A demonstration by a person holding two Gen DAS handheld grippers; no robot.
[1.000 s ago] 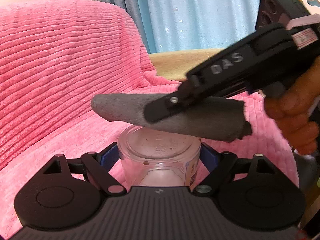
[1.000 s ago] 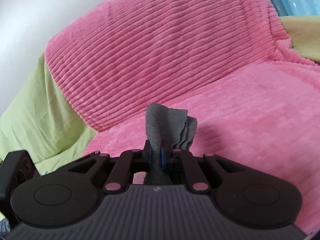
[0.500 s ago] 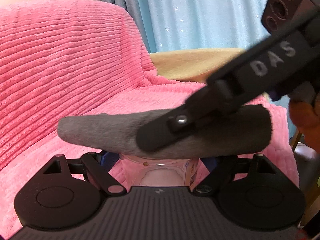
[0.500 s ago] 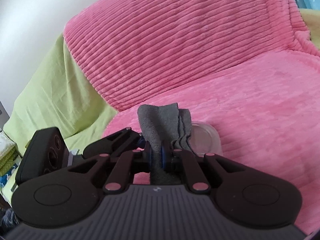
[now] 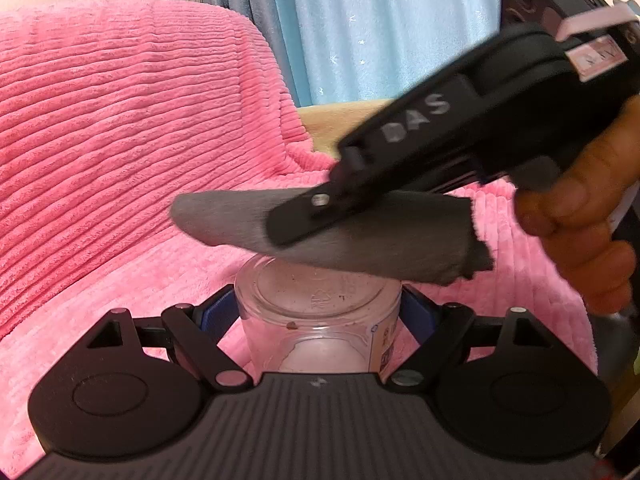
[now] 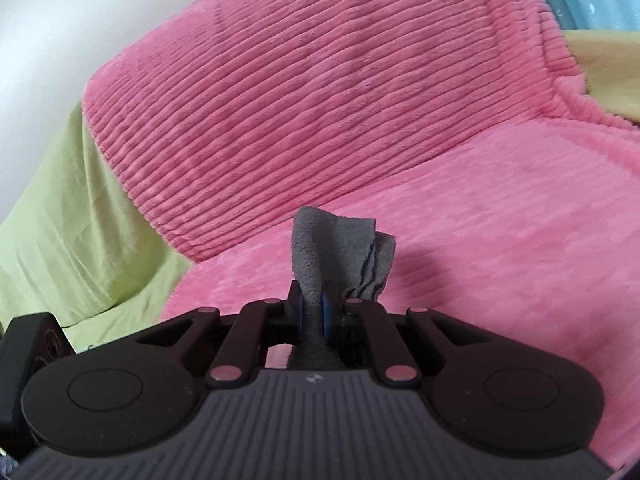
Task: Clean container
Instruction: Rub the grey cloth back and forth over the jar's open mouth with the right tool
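The container (image 5: pixel 318 312), a clear plastic tub, sits at six o'clock in my left wrist view, pinched between the blue pads of my left gripper (image 5: pixel 318 316) with its base turned toward the camera and specks of dirt still on it. Behind it spreads the pink ribbed blanket (image 5: pixel 120 128). My right gripper (image 5: pixel 316 216) reaches in from two o'clock, its jaws pressed together on the folded grey cloth (image 5: pixel 392 240). Half a second ago that cloth lay lower and hid the tub's base; now it has lifted to hover just above the rim, much as it did a second ago. My hand (image 5: pixel 576 224) shows at three o'clock.
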